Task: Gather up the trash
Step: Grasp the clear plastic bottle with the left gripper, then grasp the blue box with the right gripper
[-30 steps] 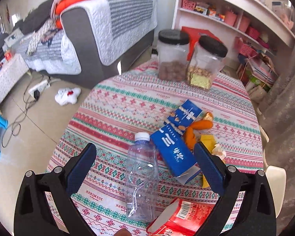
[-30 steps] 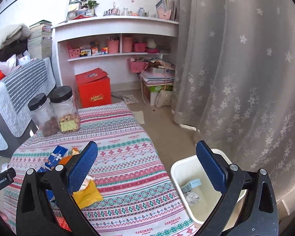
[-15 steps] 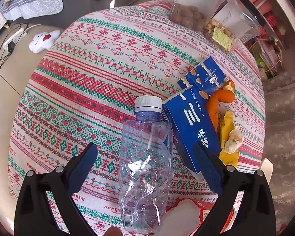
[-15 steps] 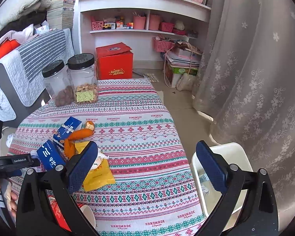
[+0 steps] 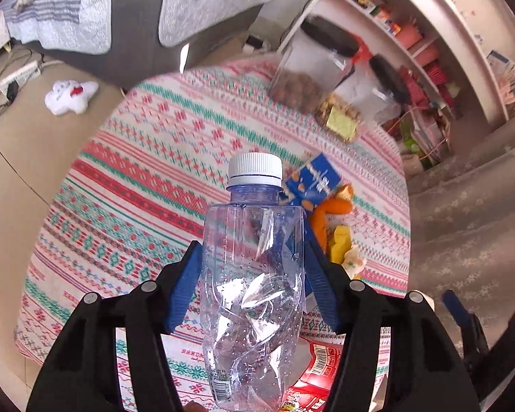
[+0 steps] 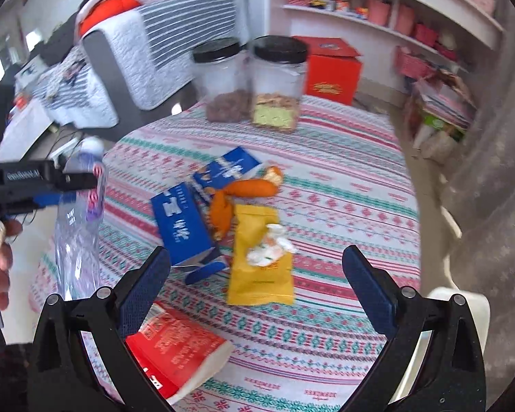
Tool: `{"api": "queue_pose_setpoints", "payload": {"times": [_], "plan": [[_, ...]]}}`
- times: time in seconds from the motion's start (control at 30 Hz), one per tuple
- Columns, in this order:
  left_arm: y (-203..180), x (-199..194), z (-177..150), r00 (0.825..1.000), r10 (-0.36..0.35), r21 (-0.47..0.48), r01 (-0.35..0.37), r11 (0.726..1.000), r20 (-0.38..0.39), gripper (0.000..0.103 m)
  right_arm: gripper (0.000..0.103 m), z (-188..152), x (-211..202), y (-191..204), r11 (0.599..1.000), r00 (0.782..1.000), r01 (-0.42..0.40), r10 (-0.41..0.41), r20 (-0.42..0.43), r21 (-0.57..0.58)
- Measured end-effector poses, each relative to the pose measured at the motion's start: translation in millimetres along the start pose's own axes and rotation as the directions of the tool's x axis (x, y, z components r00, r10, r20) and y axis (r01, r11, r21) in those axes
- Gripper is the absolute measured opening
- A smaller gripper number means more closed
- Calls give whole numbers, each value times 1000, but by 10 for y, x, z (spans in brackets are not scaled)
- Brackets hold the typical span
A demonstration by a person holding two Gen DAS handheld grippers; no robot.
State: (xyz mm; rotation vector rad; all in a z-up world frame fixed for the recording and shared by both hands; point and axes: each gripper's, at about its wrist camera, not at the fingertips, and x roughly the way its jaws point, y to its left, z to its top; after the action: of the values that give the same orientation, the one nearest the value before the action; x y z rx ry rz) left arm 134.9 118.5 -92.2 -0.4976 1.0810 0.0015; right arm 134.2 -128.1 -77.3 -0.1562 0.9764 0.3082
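Observation:
A crumpled clear plastic bottle (image 5: pixel 250 309) with a white cap stands between the blue pads of my left gripper (image 5: pixel 251 245). The jaws are closing and the pads press on its sides. In the right wrist view the bottle (image 6: pixel 77 237) hangs at the left, held off the tablecloth by the left gripper (image 6: pixel 51 189). My right gripper (image 6: pixel 255 250) is open above the table, over a yellow packet (image 6: pixel 261 281) and a white crumpled wrapper (image 6: pixel 269 250). Nearby lie a blue carton (image 6: pixel 182 226), a smaller blue box (image 6: pixel 228 168), an orange wrapper (image 6: pixel 247 189) and a red packet (image 6: pixel 175 346).
Two black-lidded jars (image 6: pixel 226 82) (image 6: pixel 278 82) stand at the far side of the round table with its patterned cloth (image 6: pixel 343 185). A white bin (image 6: pixel 463 305) sits on the floor at the right, by the curtain. A sofa and shelves lie beyond.
The left jaws have closed onto the bottle and taken it off the table. The right gripper has swung left and down, from the bin and curtain to over the trash on the table.

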Motion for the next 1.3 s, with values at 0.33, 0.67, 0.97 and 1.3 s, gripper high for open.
{"api": "queue_pose_setpoints", "payload": {"times": [0.33, 0.67, 0.97, 1.3], "plan": [[357, -1022, 309, 962, -44, -61, 62, 996, 268, 60, 93, 470, 1003, 898, 943, 967, -138, 63, -247, -302], [663, -1096, 313, 964, -15, -98, 43, 994, 264, 60, 56, 534, 1566, 1162, 936, 939, -124, 3, -343, -331], [740, -1081, 310, 966, -9, -107, 39, 993, 259, 60, 53, 784, 1203, 1093, 964, 981, -57, 5, -196, -258], [622, -1152, 261, 951, -21, -88, 50, 995, 310, 60, 53, 1164, 222, 864, 998, 993, -9, 16, 121, -56]]}}
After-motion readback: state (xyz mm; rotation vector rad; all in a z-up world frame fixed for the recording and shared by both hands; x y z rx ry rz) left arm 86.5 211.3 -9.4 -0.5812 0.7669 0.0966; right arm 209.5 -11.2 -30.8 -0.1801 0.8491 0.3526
